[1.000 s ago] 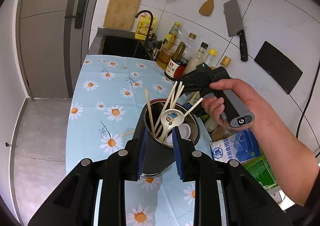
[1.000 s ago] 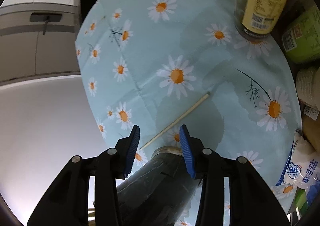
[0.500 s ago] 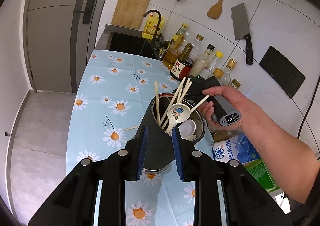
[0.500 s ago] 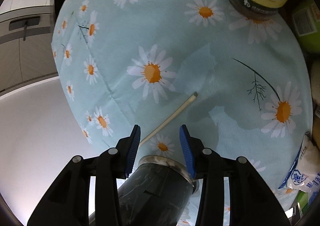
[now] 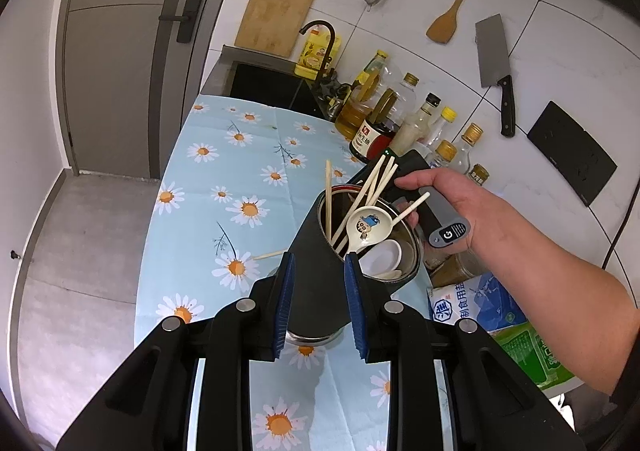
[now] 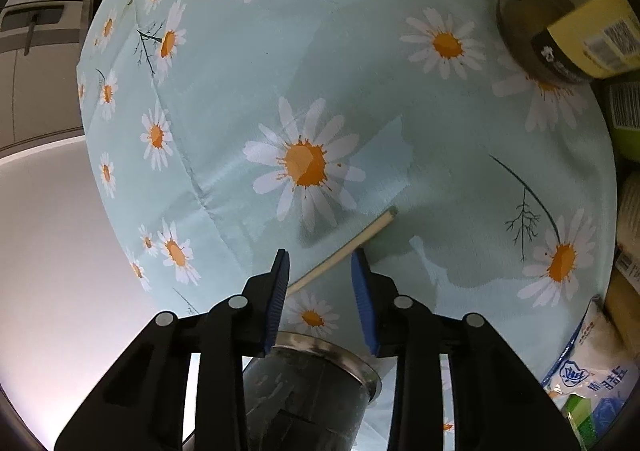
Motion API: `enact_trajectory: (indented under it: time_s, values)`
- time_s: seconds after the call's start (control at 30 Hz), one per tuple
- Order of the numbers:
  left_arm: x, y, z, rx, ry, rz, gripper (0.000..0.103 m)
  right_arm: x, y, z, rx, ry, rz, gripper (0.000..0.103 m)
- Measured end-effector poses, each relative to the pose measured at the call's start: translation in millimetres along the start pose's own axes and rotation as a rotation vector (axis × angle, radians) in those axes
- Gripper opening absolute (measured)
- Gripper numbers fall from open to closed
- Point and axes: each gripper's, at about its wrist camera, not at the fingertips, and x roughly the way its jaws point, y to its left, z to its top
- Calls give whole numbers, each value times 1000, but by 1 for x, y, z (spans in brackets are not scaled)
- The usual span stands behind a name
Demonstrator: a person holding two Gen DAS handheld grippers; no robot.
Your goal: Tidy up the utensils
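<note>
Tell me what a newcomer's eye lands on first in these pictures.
The dark utensil holder stands out first, clamped in the left gripper and bristling with chopsticks and a cartoon spoon. Next, one stray chopstick lies on the daisy tablecloth, with the right gripper closing above it, not yet touching.

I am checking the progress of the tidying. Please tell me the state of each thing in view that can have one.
Utensil holder: tilted, gripped by left gripper.
Spoons: inside holder.
Loose chopstick: flat on tablecloth.
Right gripper: closing around chopstick, not yet pinching.
Cleaver: on wall.
</note>
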Motion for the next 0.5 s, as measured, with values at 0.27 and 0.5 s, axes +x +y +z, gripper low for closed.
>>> enact_trajectory:
  time_s: [0.27, 0.5]
  values:
    - [3, 2, -5, -6, 21, 12, 24, 0, 21, 17, -84, -19, -107, 9]
    - [10, 5, -6, -13, 39, 18, 24, -1, 39, 29, -107, -31, -138, 17]
